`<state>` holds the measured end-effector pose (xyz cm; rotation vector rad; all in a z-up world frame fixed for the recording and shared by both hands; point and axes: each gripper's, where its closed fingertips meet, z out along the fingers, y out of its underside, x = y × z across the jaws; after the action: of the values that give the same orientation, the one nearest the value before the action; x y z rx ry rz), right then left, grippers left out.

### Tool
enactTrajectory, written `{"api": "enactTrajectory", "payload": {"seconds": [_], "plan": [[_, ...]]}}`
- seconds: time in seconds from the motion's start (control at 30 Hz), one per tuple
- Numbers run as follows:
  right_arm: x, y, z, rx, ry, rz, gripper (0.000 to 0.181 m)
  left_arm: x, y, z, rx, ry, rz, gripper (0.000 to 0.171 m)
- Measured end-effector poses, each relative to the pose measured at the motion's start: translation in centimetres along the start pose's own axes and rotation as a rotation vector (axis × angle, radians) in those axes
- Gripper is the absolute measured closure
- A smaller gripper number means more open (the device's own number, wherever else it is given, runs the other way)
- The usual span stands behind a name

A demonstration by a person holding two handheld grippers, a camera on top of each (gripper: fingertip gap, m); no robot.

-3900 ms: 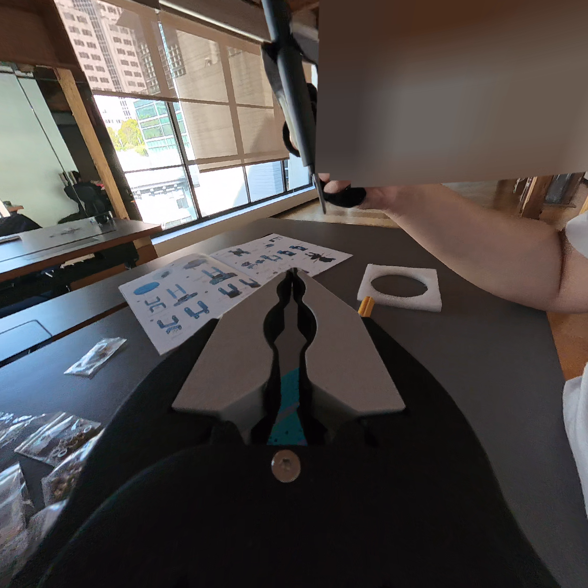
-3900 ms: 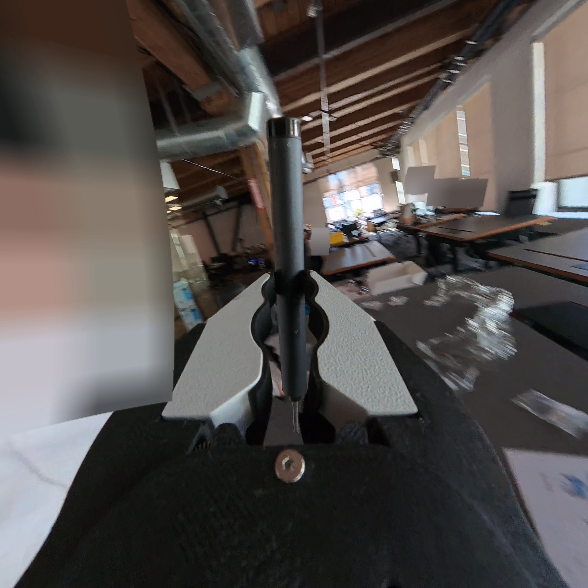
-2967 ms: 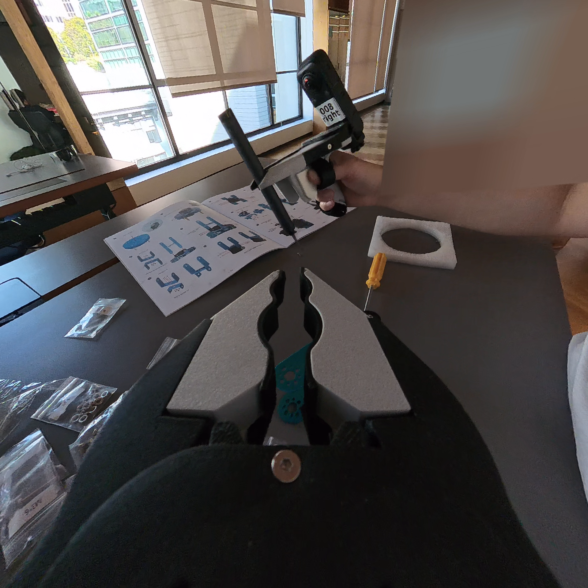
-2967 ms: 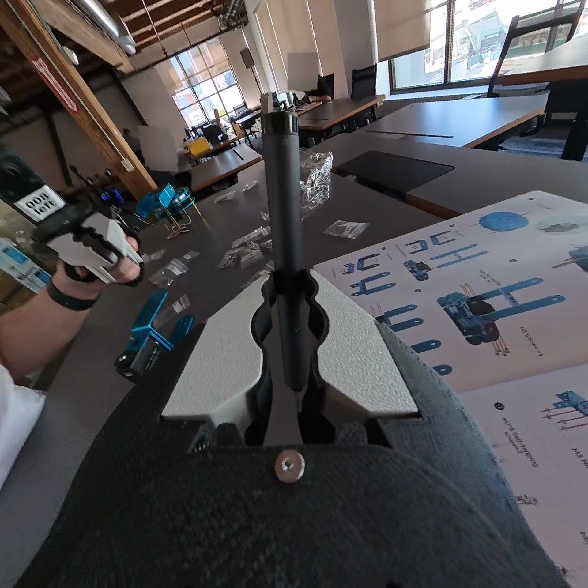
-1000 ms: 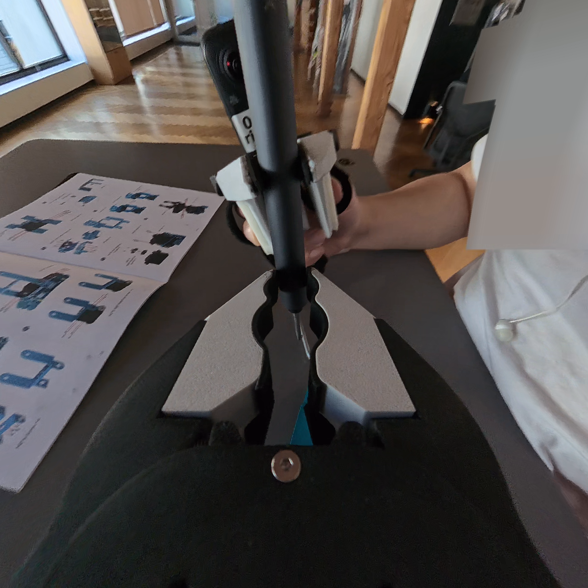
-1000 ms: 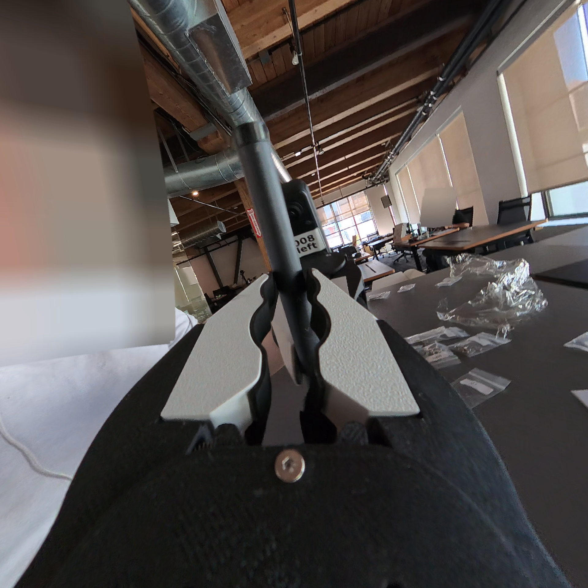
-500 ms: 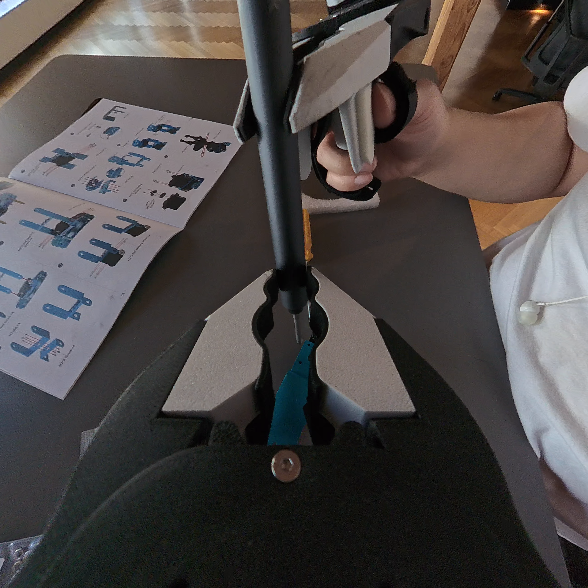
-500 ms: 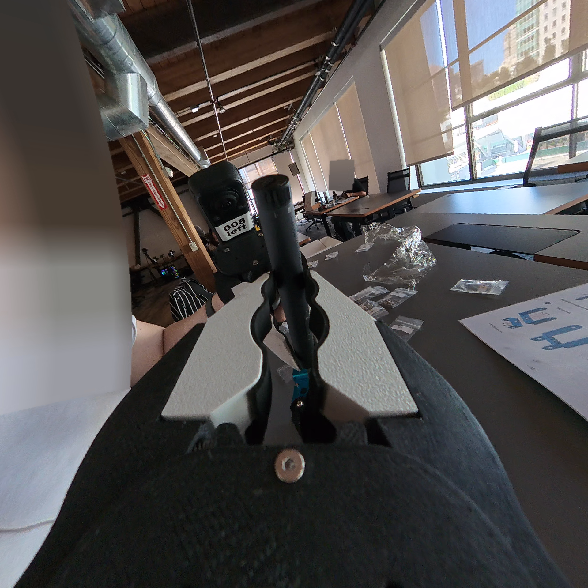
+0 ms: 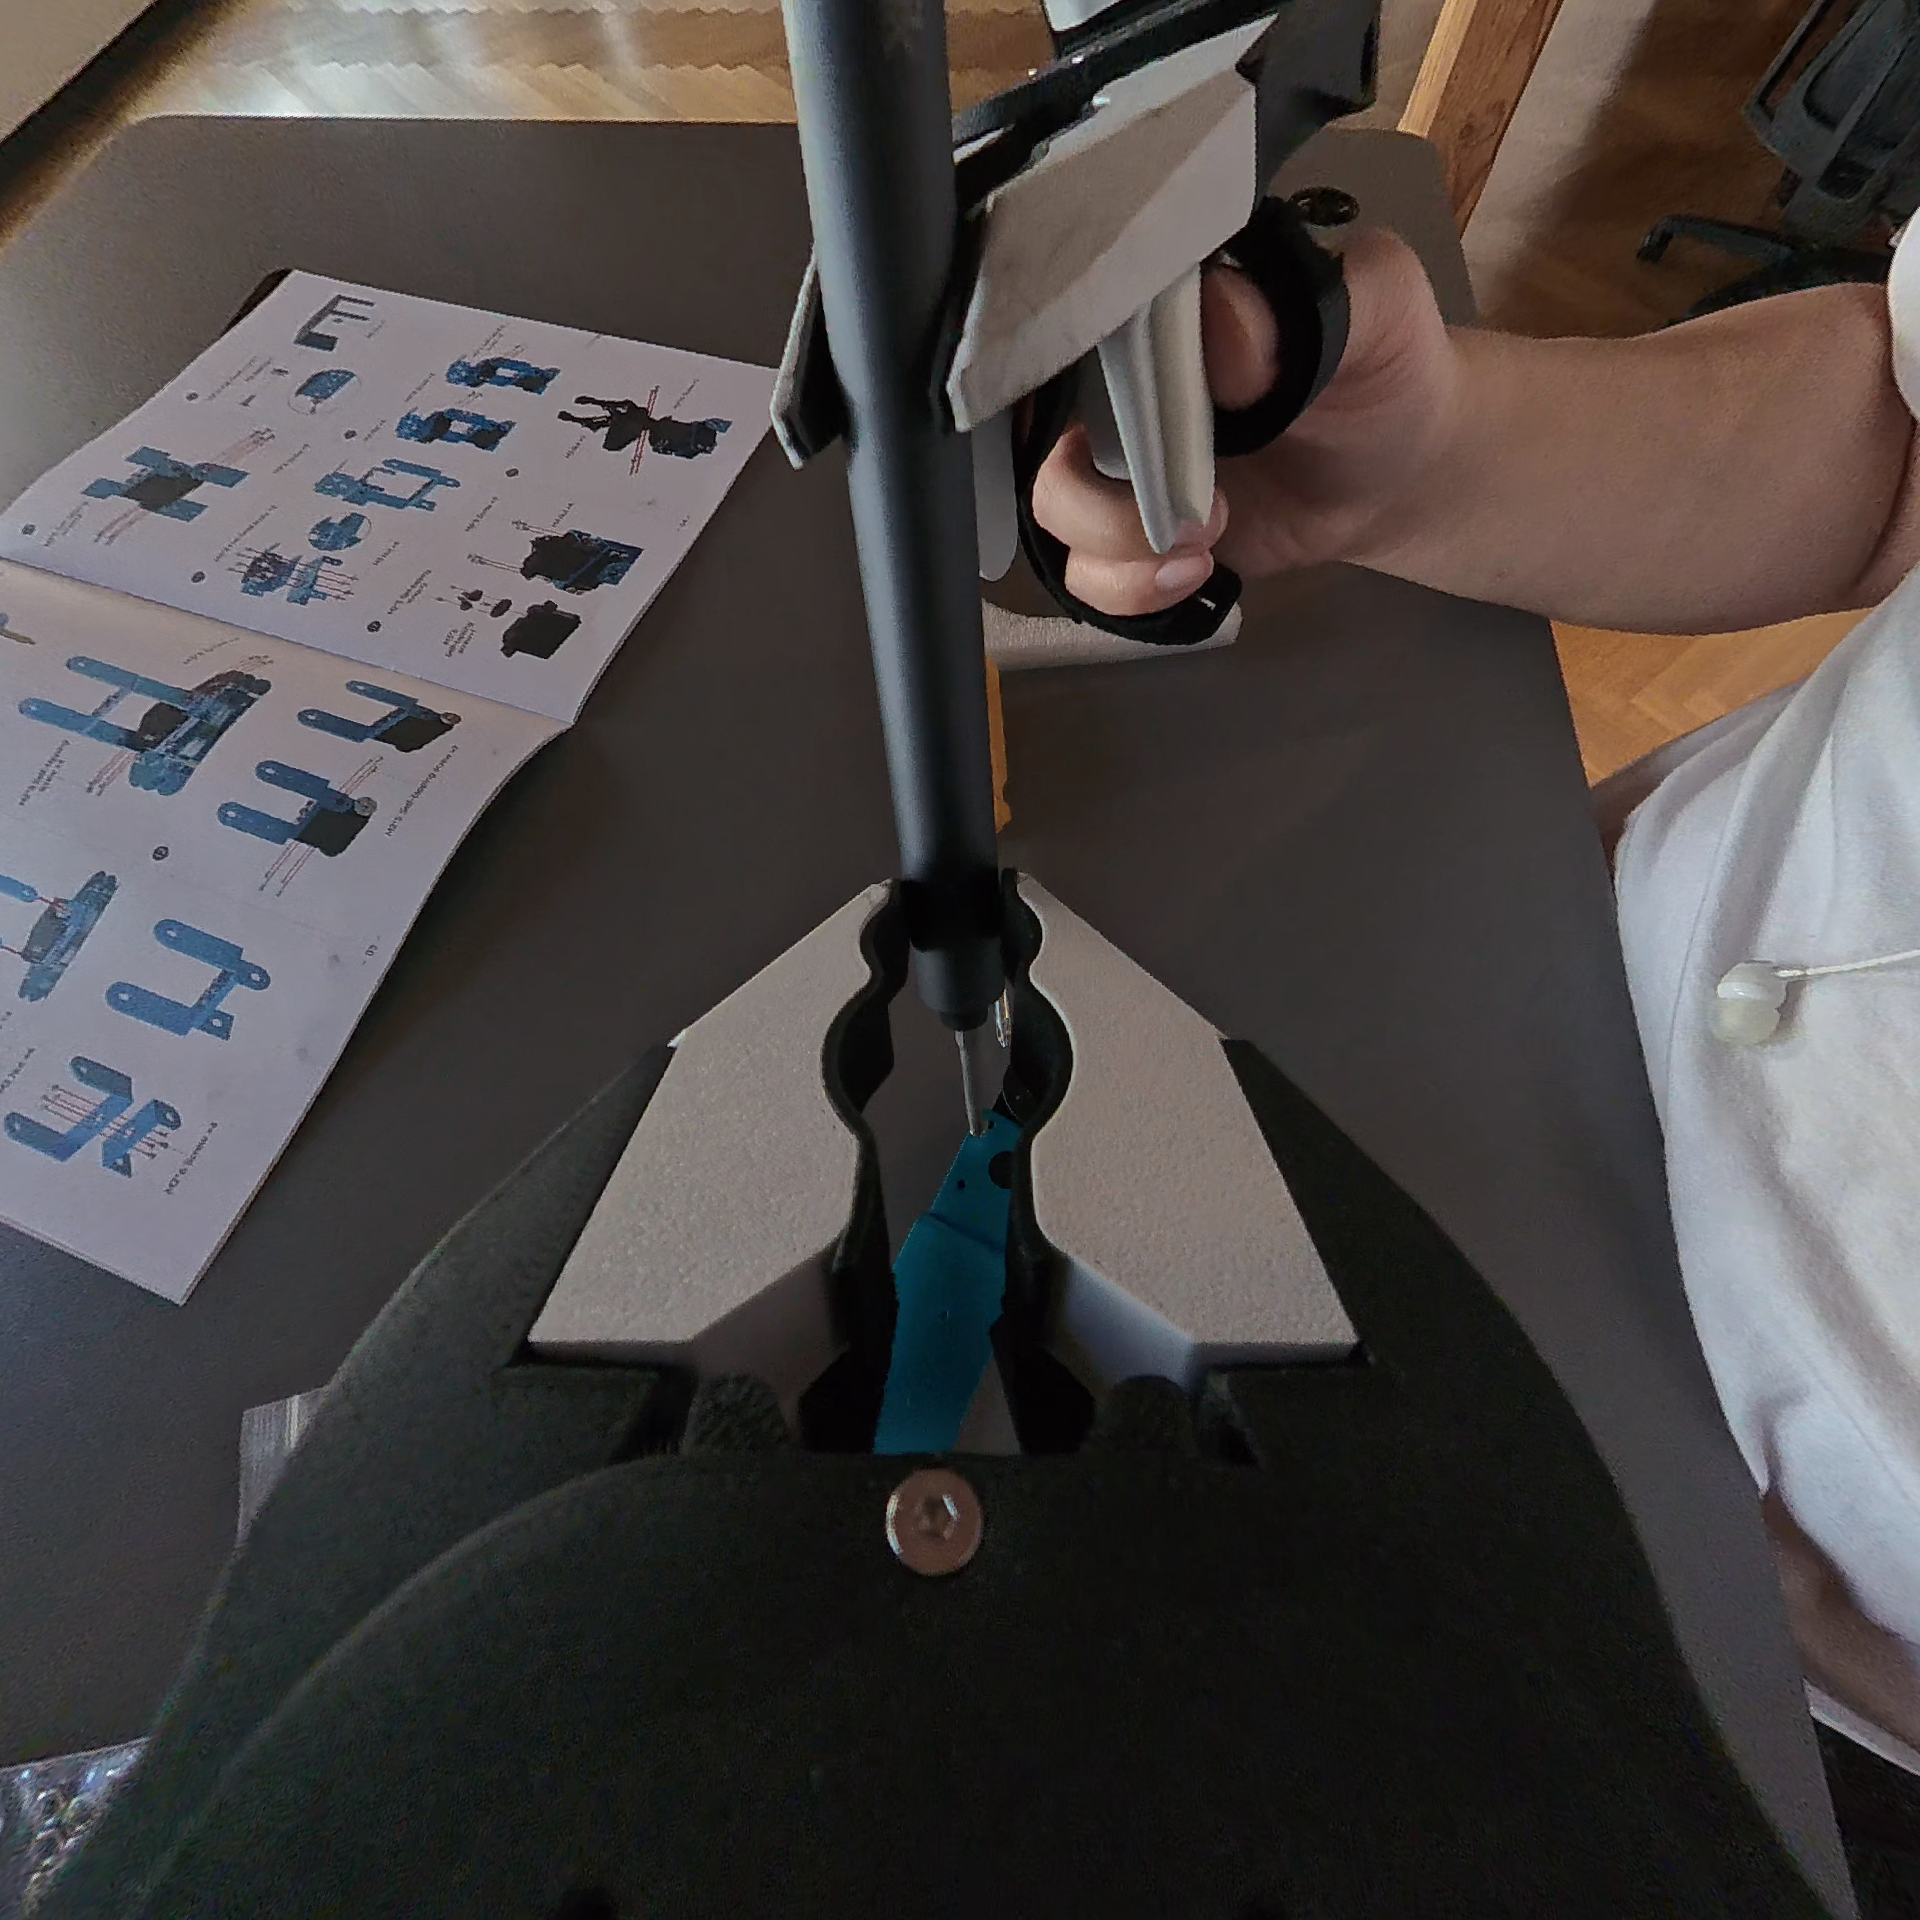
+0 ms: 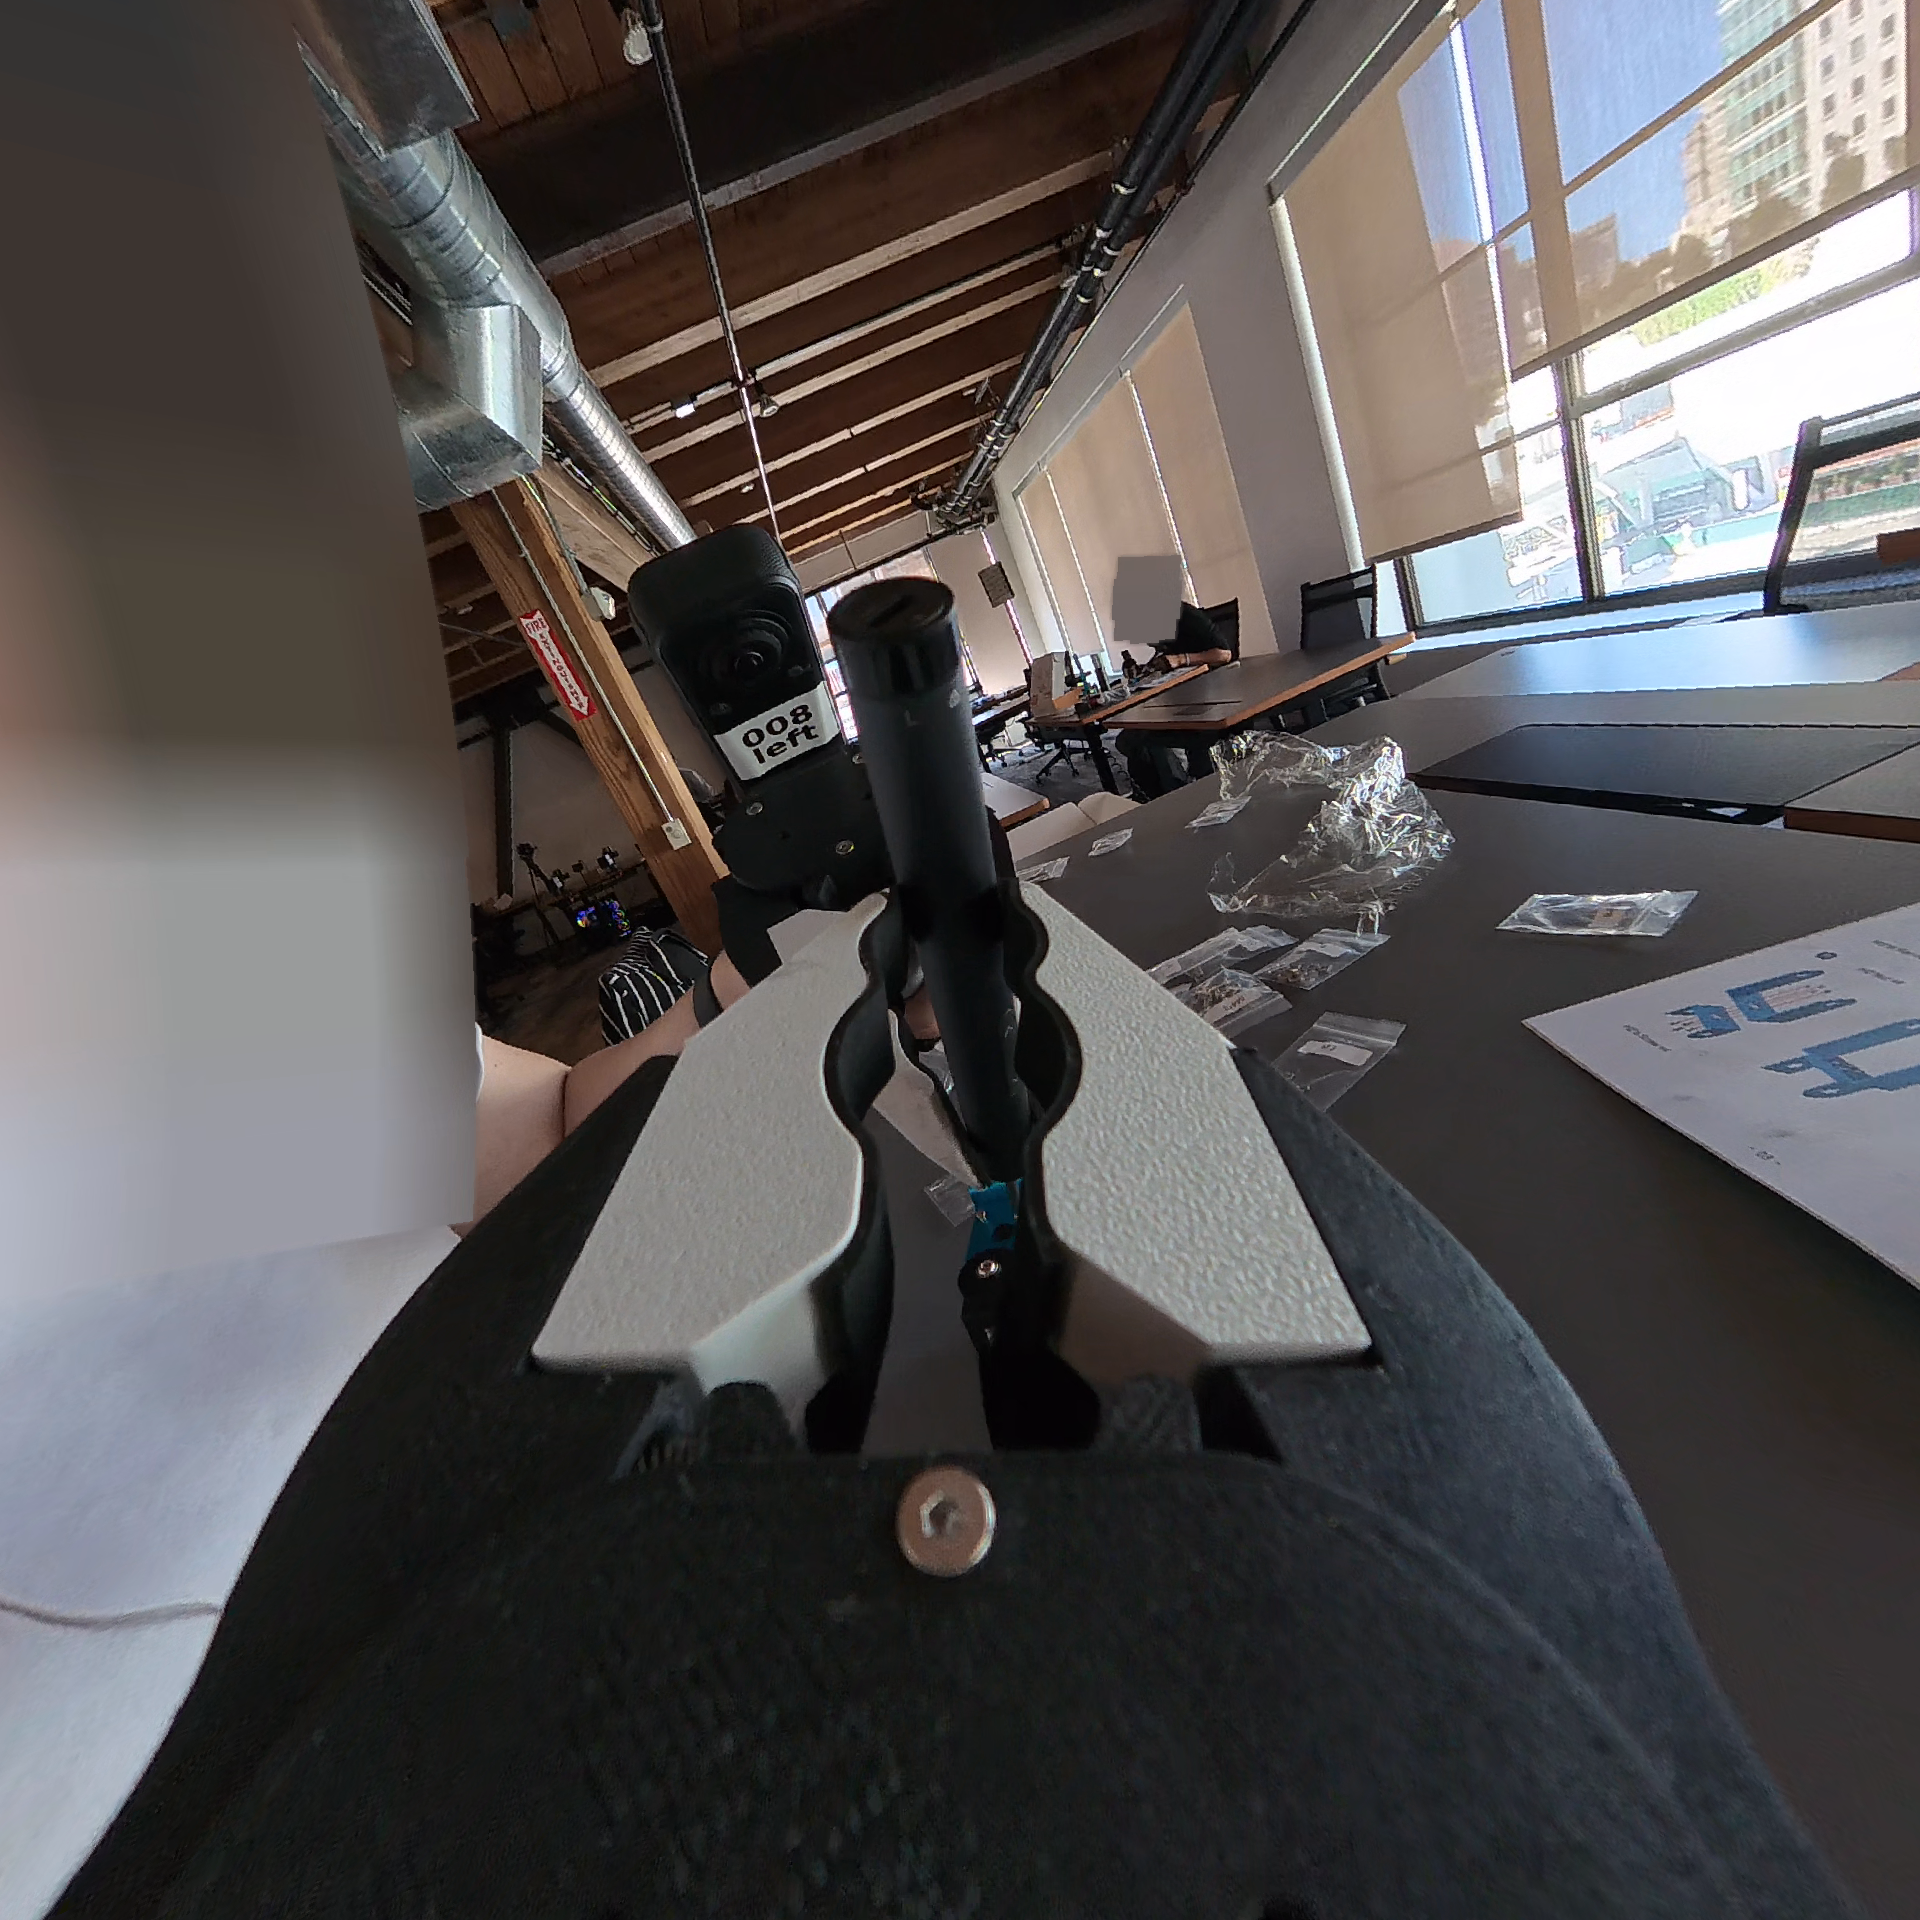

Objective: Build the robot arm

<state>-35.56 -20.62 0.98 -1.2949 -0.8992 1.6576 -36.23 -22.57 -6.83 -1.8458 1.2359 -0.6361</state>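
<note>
**Driver tip on the blue piece, both grippers closed**

My right gripper [image 10: 951,1039] is clamped around a dark electric screwdriver [image 9: 902,499], gripping it mid-barrel. The bit [image 9: 971,1091] points down and meets the top end of a blue metal bracket [image 9: 951,1299]. My left gripper [image 9: 951,1049] has its fingers drawn nearly together on that bracket, which stands tilted between them; the screwdriver's lower barrel sits in the notch at the fingertips.

A hand [image 9: 1299,457] squeezes the right gripper's trigger just above the dark table [image 9: 1299,883]. An open instruction booklet [image 9: 270,665] with blue part drawings lies flat to the left. A pale foam piece [image 9: 1101,634] shows partly under the hand, and an orange-handled tool beside it is mostly hidden behind the barrel.

From my right wrist camera I see small clear parts bags [image 10: 1236,971] and crumpled plastic wrap [image 10: 1340,831] scattered on the table. The room is a long open office with wooden ceiling beams [image 10: 831,260], a silver duct [image 10: 488,343], shaded windows [image 10: 1392,343] and further desks [image 10: 1226,691].
</note>
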Motion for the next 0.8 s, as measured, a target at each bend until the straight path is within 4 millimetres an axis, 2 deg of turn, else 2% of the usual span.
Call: {"api": "enactTrajectory", "payload": {"seconds": [0.8], "plan": [[0.21, 0.40, -0.48, -0.002, -0.008, 0.016, 0.164, 0.15, 0.12, 0.41, 0.010, 0.019, -0.010, 0.155]]}}
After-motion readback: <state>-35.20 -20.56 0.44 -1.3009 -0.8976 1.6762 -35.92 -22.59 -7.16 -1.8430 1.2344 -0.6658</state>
